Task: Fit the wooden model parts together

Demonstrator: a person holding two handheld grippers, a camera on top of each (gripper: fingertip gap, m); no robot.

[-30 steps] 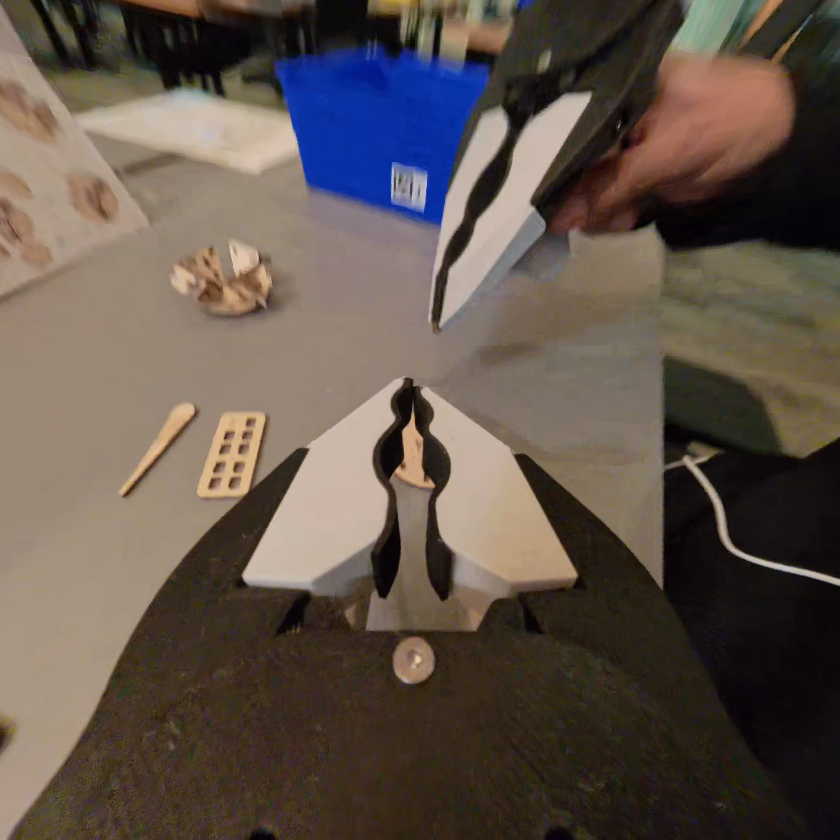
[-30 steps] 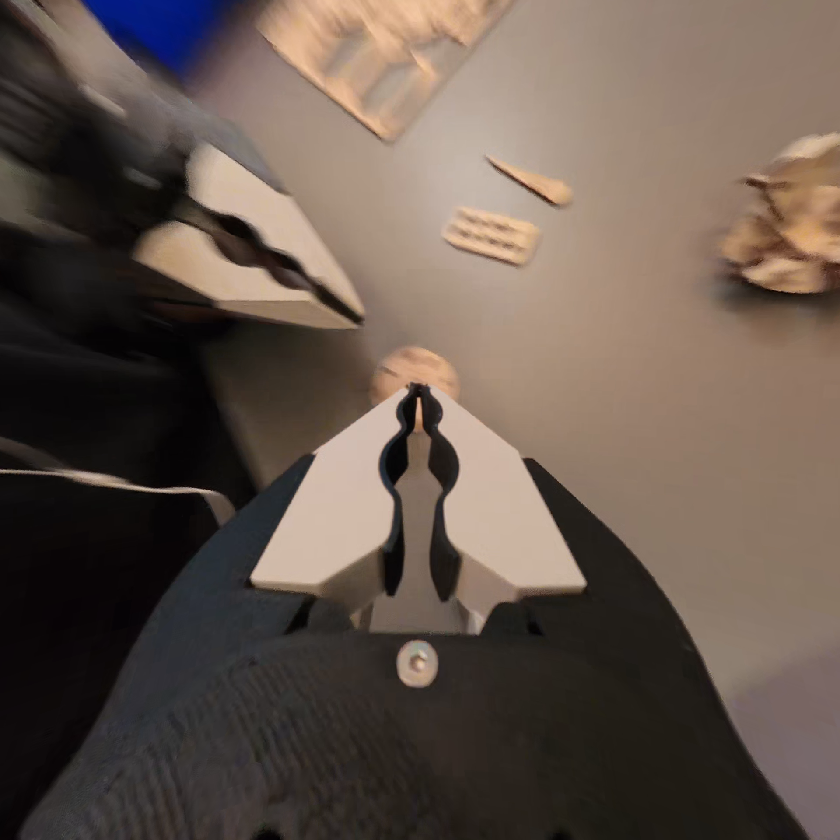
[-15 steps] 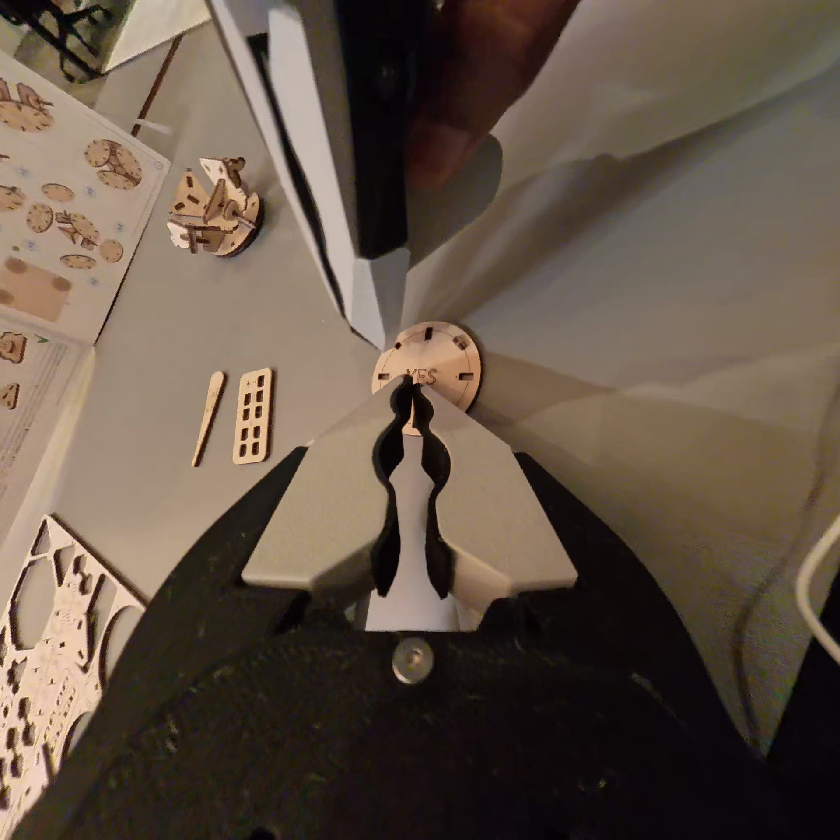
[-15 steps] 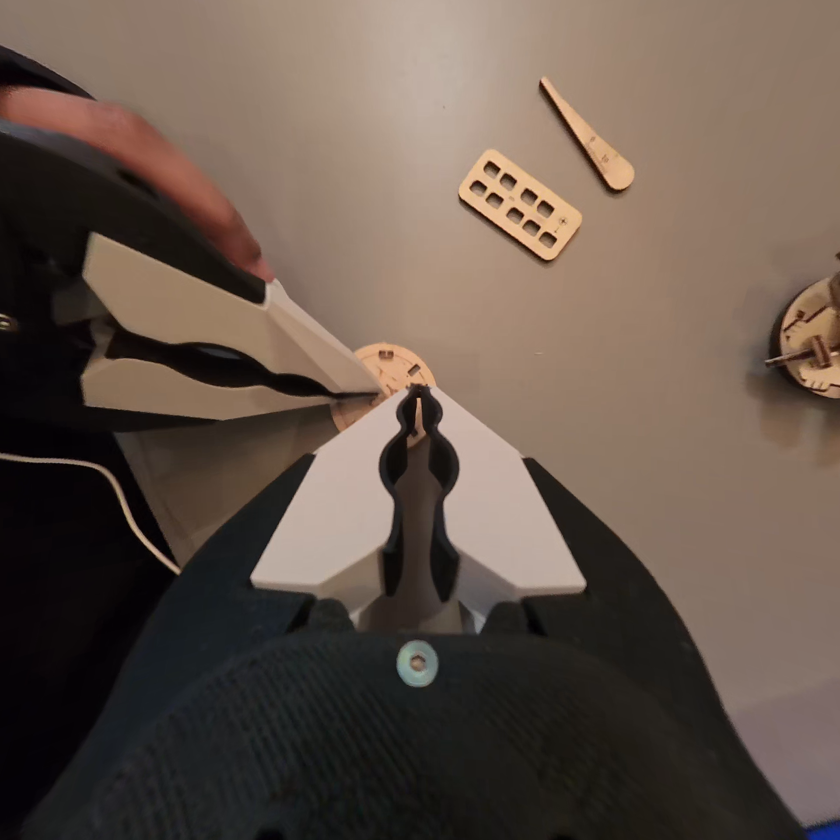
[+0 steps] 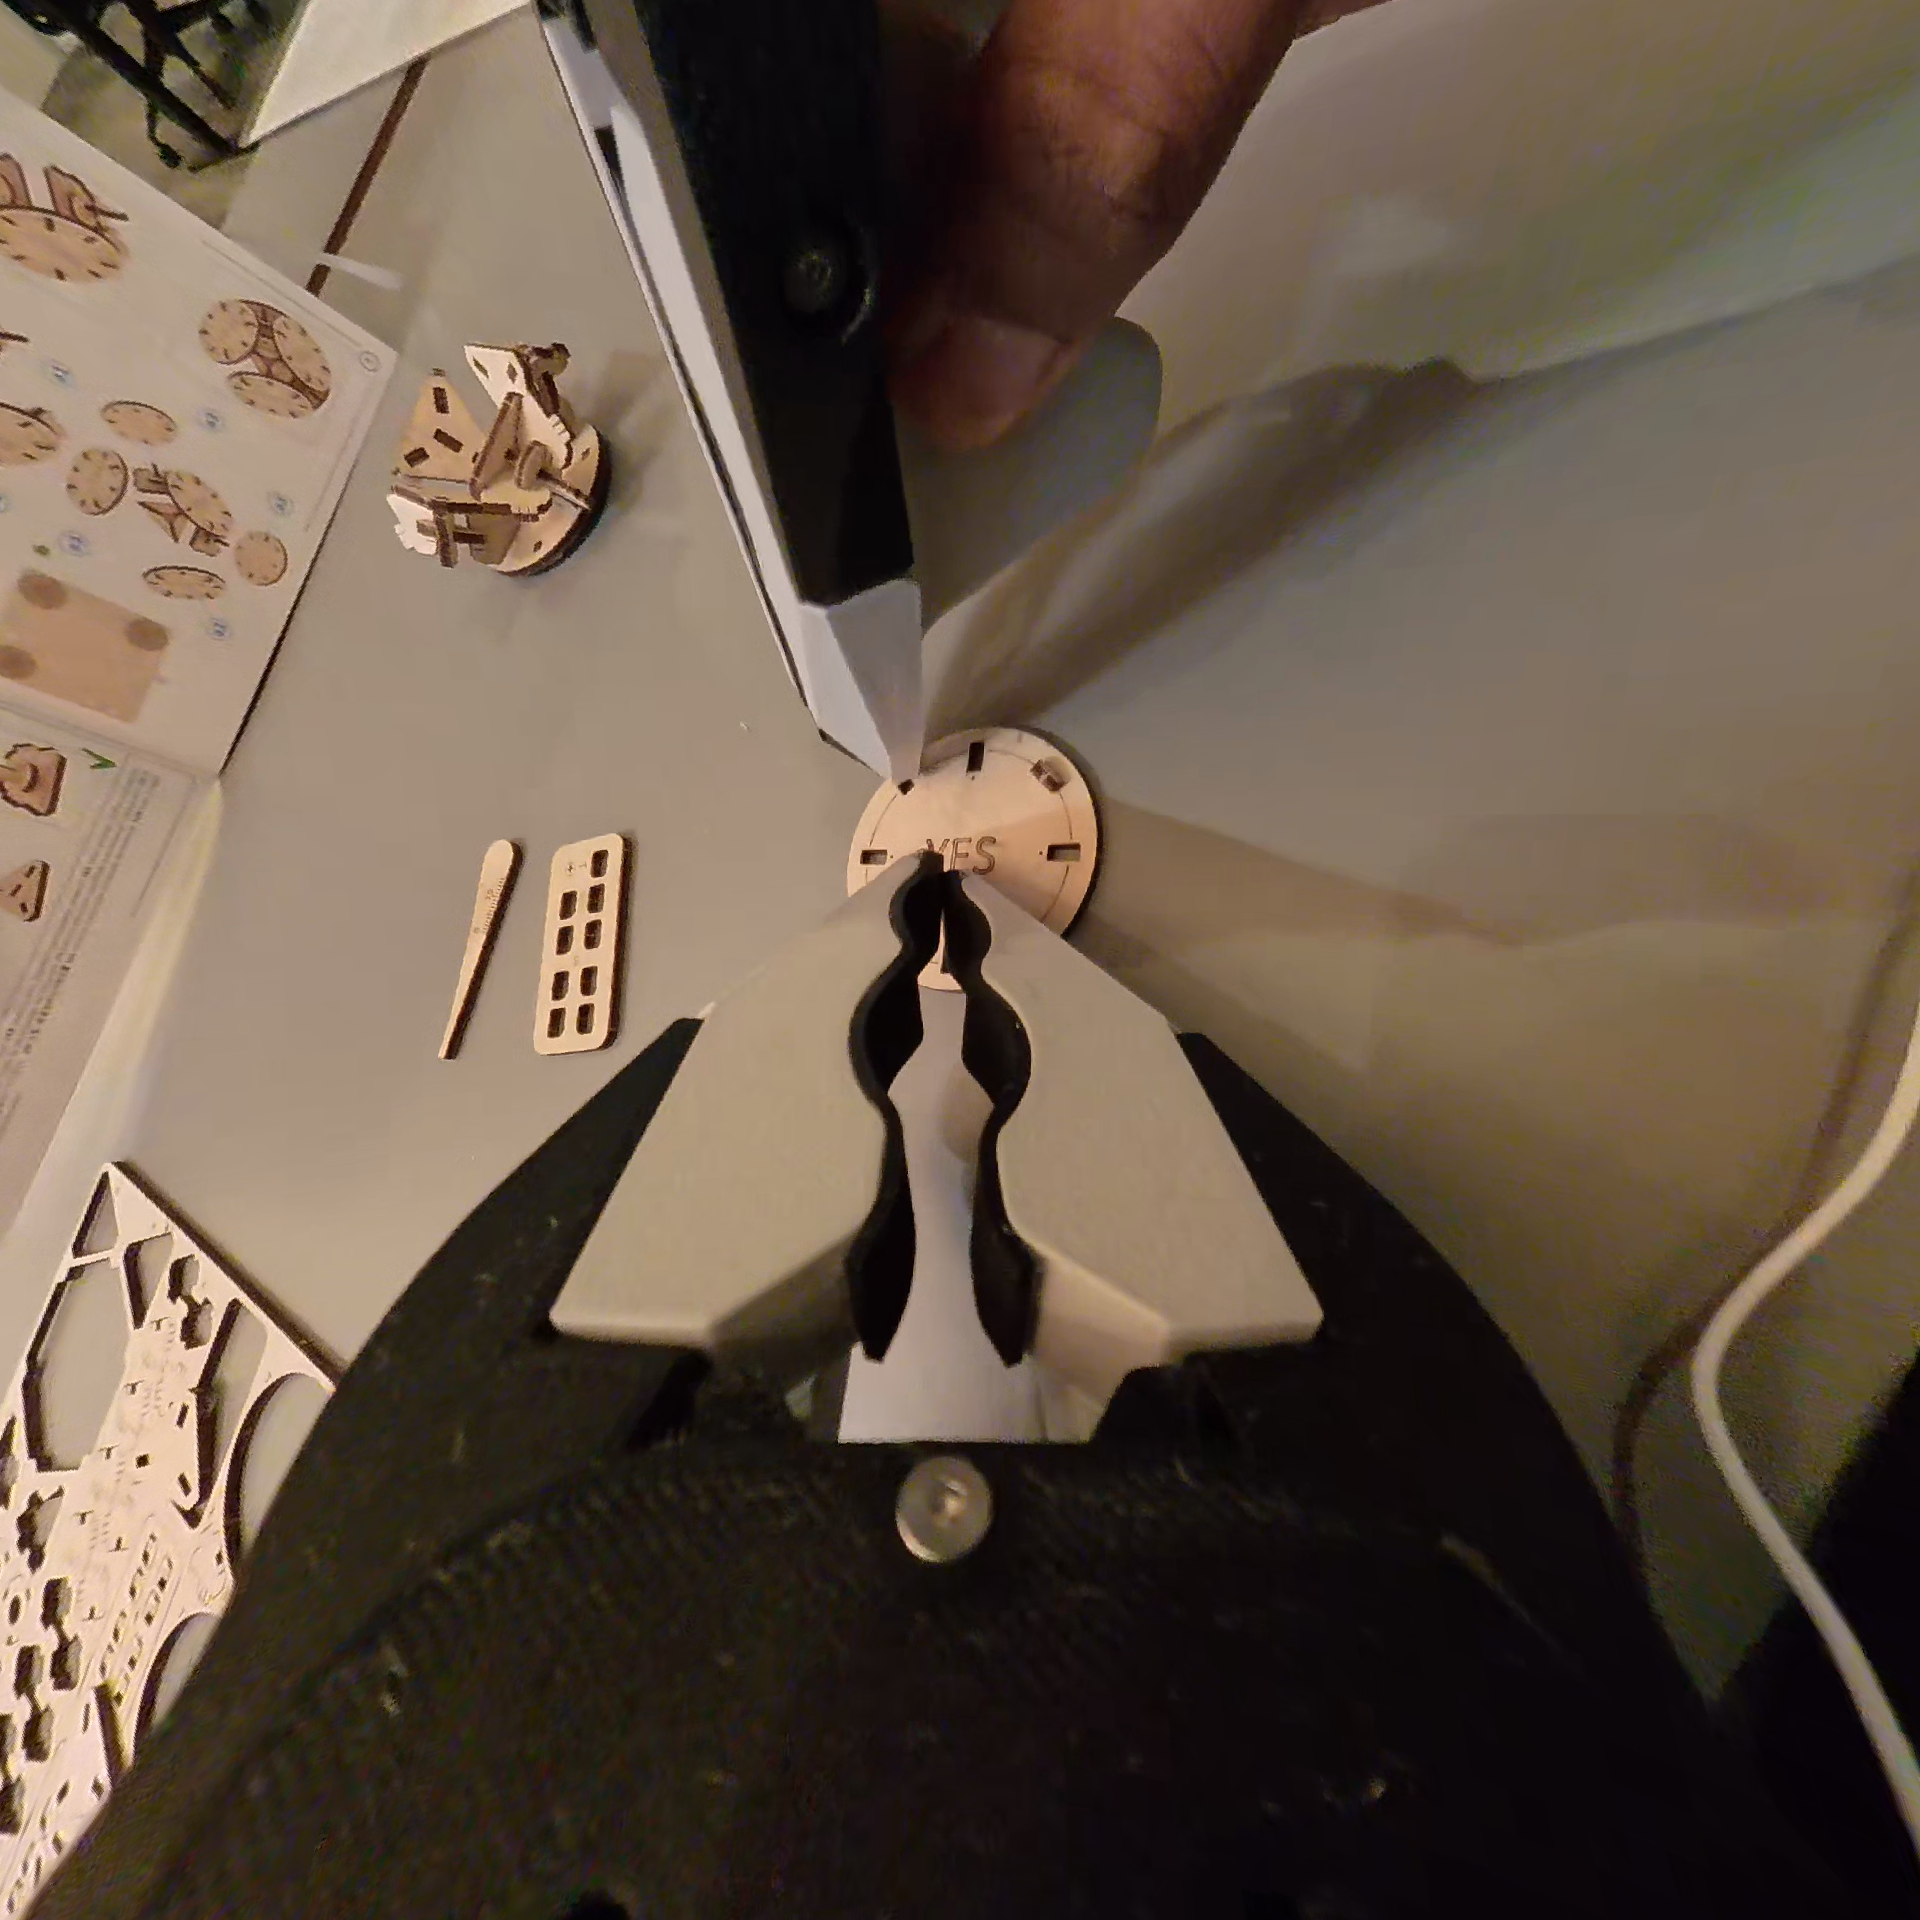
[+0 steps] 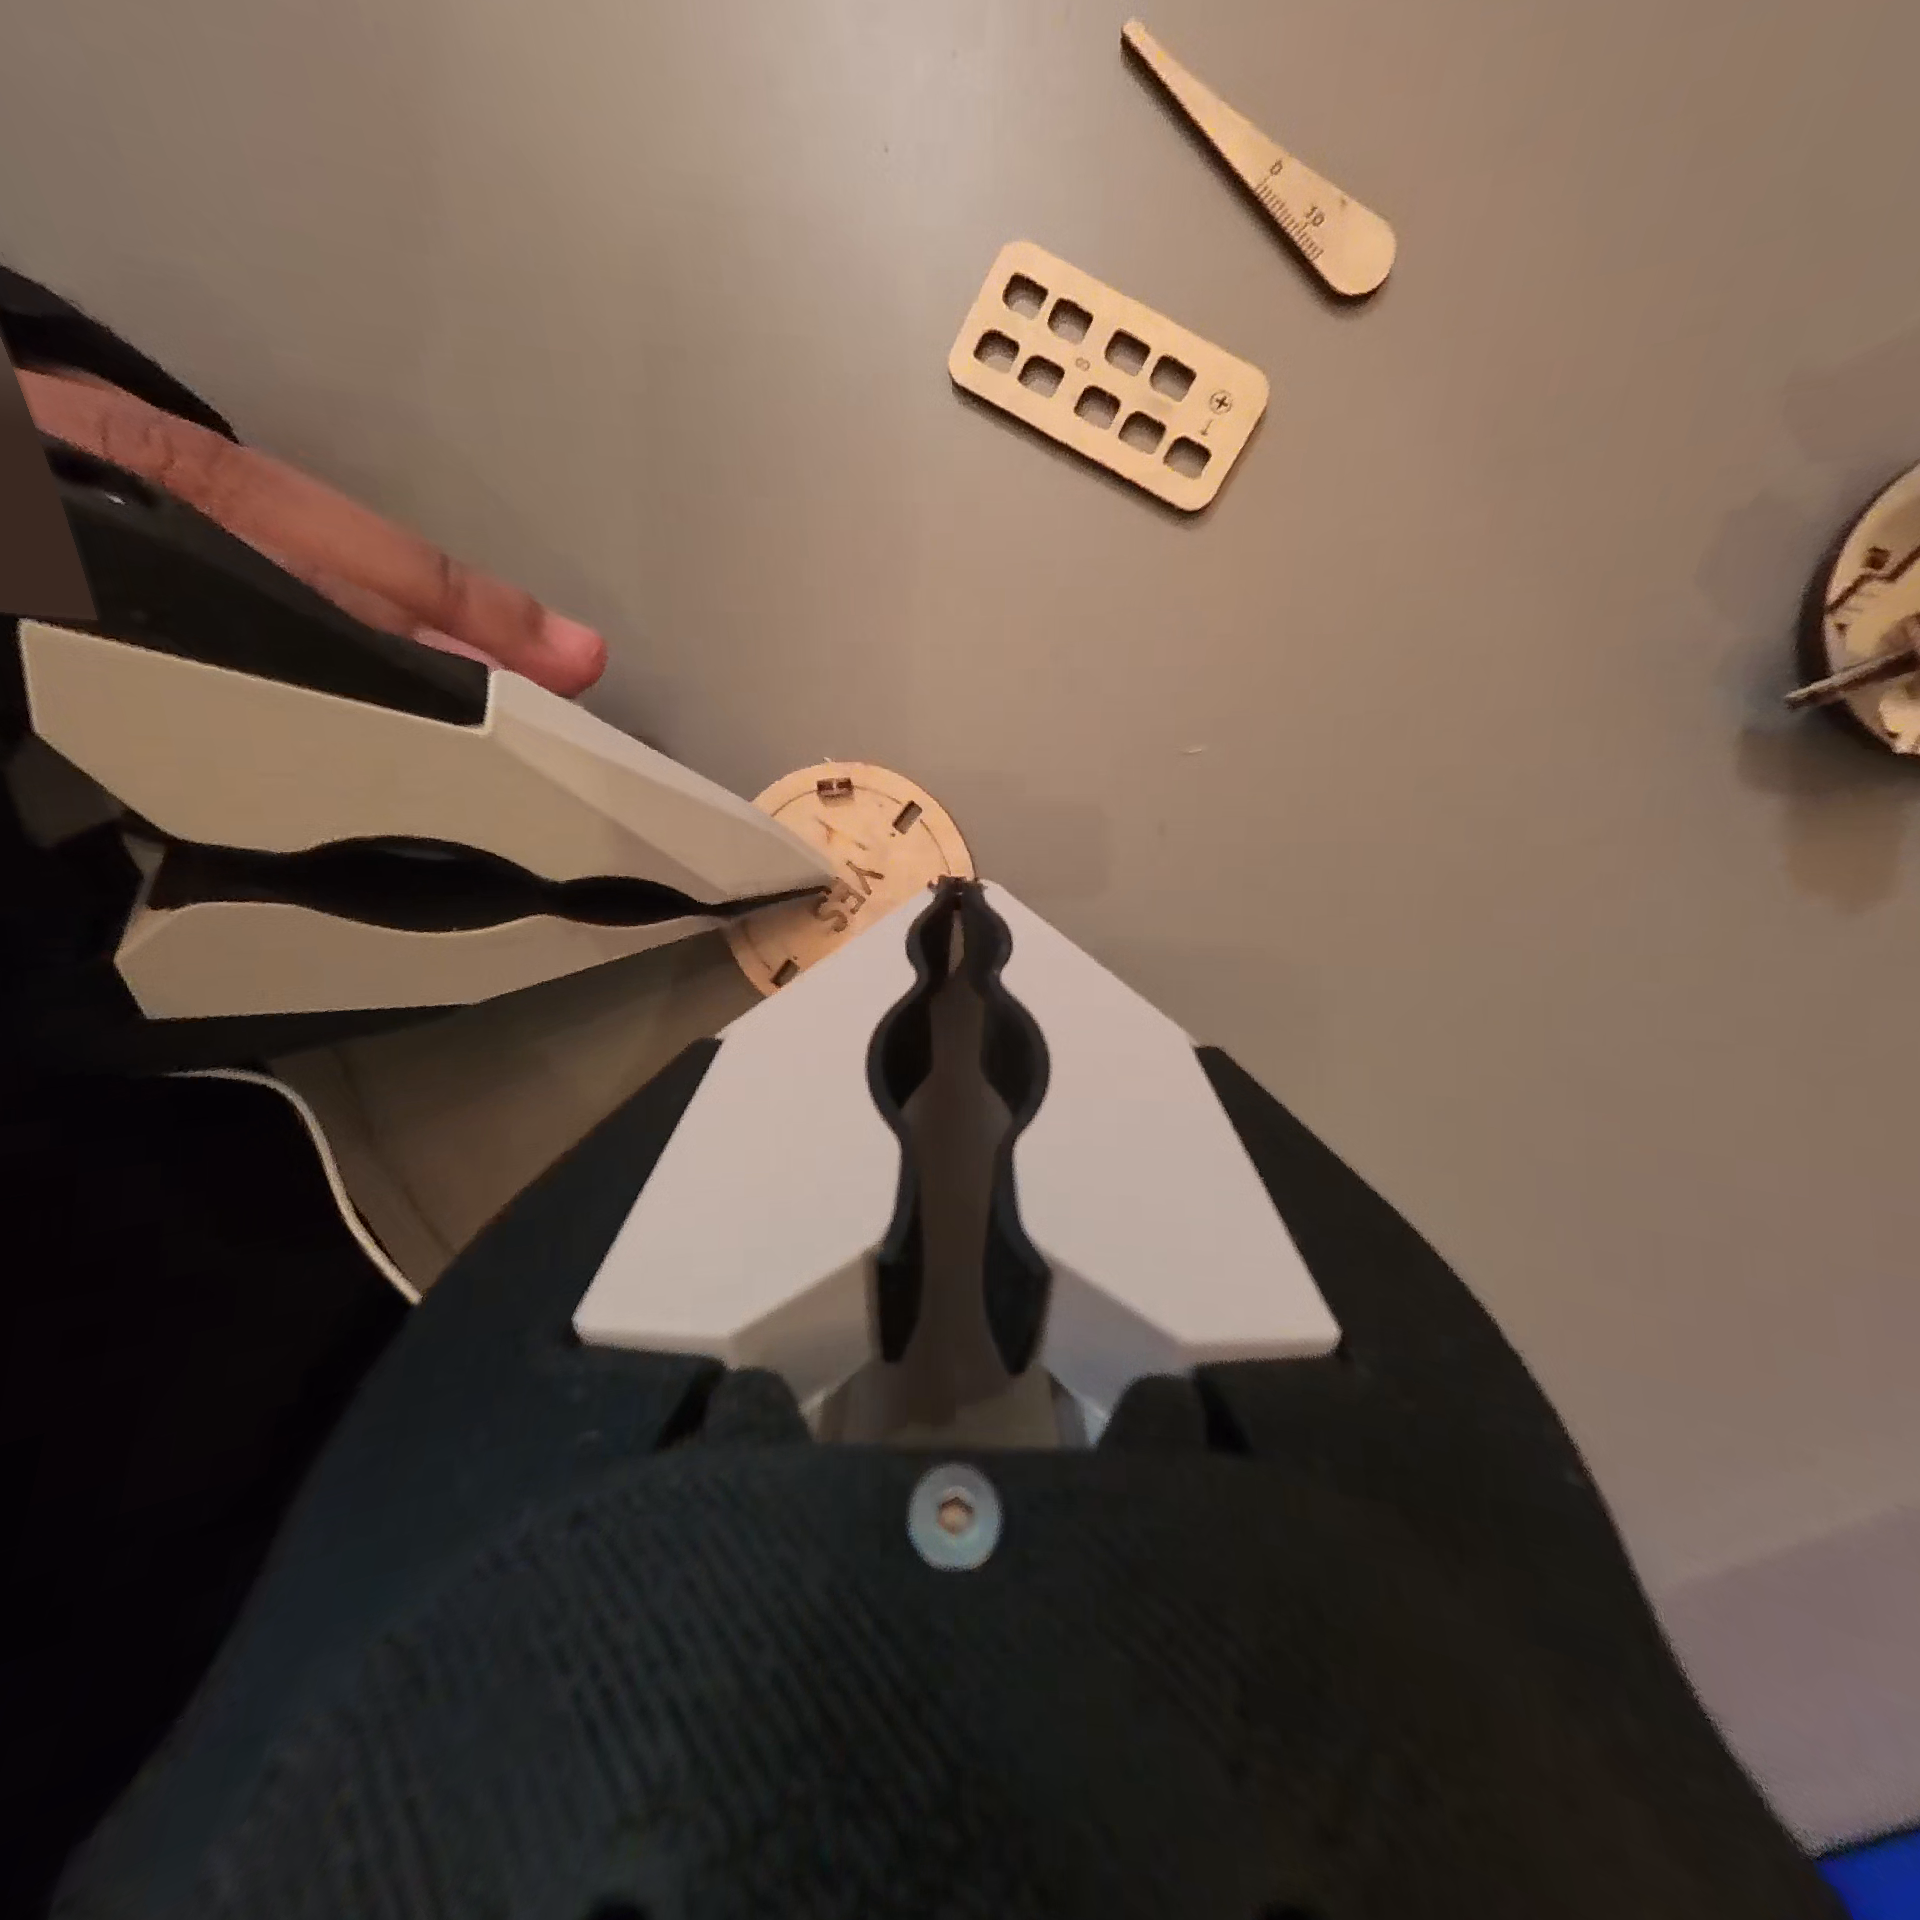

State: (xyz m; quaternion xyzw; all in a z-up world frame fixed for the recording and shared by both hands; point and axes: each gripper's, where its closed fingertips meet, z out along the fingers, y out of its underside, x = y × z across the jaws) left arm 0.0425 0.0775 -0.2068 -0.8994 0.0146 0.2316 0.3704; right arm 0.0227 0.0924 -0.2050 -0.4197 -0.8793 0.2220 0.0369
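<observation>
A round wooden disc [image 5: 1023, 821] with slots near its rim lies flat on the grey table [image 5: 520, 727]. My left gripper [image 5: 940, 878] is shut, and its tips rest on the disc's middle. Part of the disc shows through the gap behind the pads. My right gripper [image 6: 953, 885] is shut too, with its tips on the disc's [image 6: 883, 821] rim. In the left wrist view it [image 5: 896, 764] comes down from above and touches the disc beside a slot. In the right wrist view the left gripper [image 6: 816, 896] comes in from the left. I see nothing gripped between either pair of pads.
A holed rectangular wooden plate [image 5: 580, 943] and a tapered wooden stick [image 5: 480, 943] lie left of the disc. A partly built wooden model [image 5: 499, 488] stands farther back. An instruction sheet [image 5: 156, 468] and a laser-cut wooden sheet [image 5: 104, 1403] lie at the left, and a white cable [image 5: 1766, 1299] at the right. My right tips are roughly 12 cm from the tapered wooden stick [image 5: 480, 943]. My right wrist view [image 6: 1249, 169] looks at it from another angle.
A second ago both grippers were above the table and apart. They came down together onto the disc. Over the last half second they have stayed there, both shut throughout.
</observation>
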